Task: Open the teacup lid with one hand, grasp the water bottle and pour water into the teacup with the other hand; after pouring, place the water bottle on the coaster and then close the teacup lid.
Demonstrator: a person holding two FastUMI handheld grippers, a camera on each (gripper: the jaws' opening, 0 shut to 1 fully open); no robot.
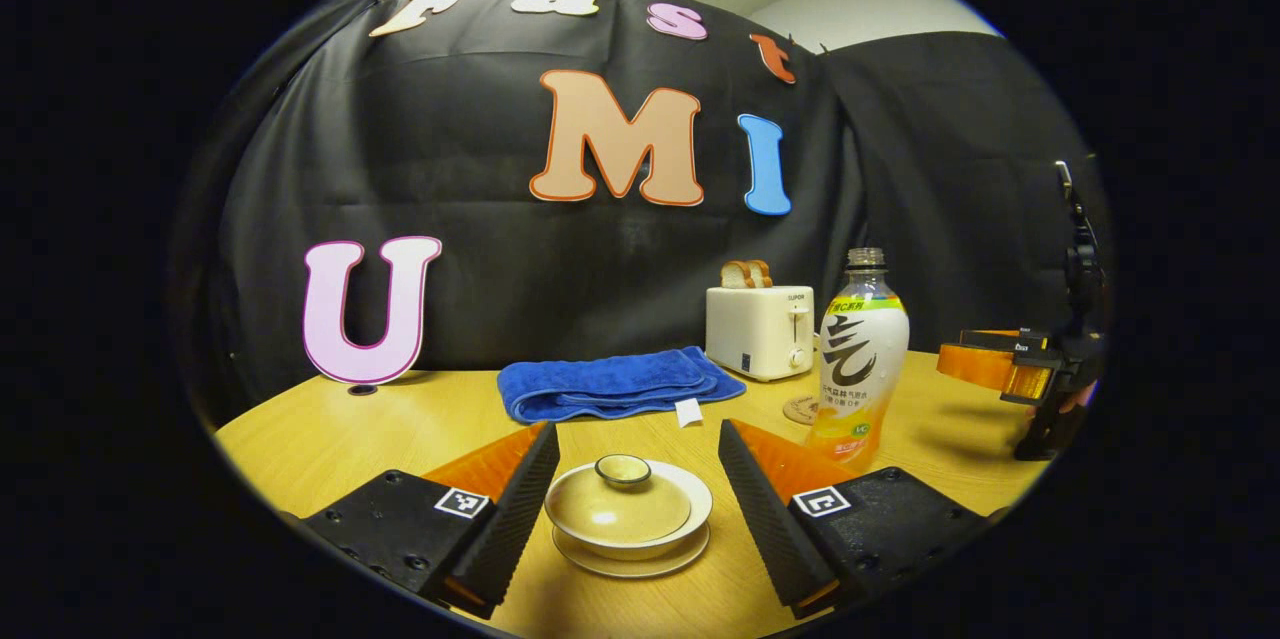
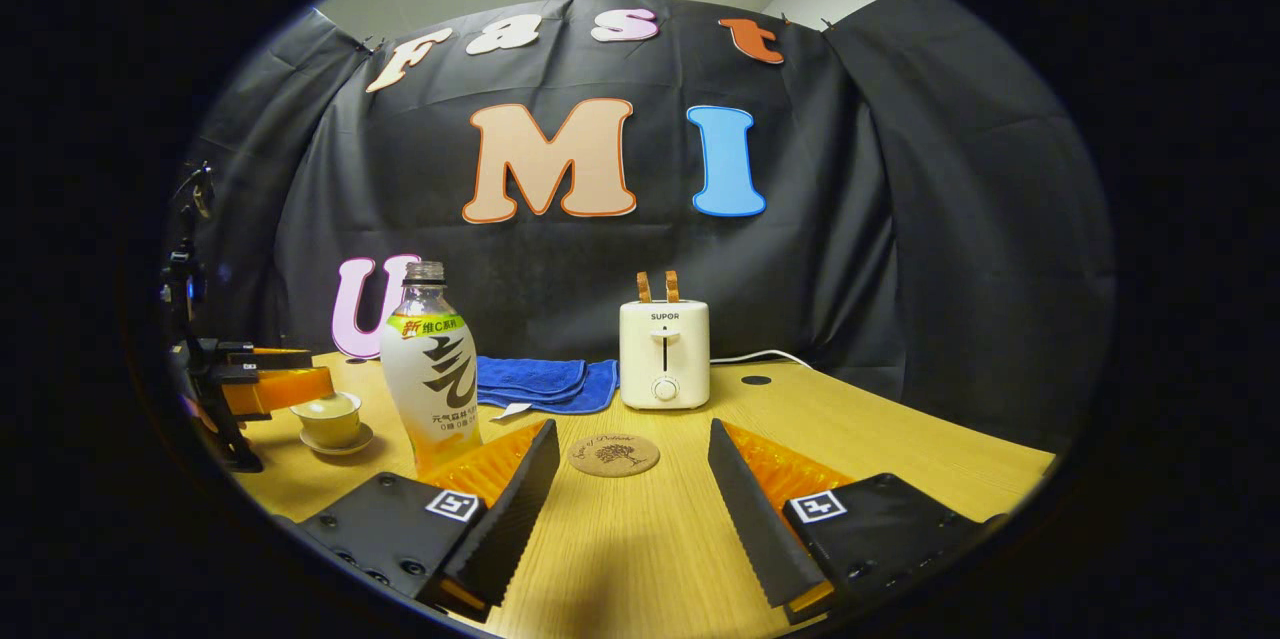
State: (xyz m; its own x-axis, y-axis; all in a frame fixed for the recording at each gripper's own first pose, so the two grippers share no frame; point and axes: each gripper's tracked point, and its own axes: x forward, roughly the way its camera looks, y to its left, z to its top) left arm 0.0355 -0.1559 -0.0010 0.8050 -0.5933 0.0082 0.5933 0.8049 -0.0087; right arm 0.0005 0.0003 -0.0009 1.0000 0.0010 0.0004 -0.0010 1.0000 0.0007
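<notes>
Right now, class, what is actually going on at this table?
A person holds a hand-held gripper in each hand. The left hand-held gripper is open, its fingers on either side of the lidded teacup, not yet touching it. The right hand-held gripper is open too, aimed at the coaster, with the uncapped water bottle standing to its left. Nothing is lifted or poured yet.

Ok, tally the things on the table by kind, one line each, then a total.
Teacup with lid and saucer: 1
Water bottle: 1
Coaster: 1
Toaster: 1
Bread slices in the toaster: 2
Blue towel: 1
Total: 7
</notes>
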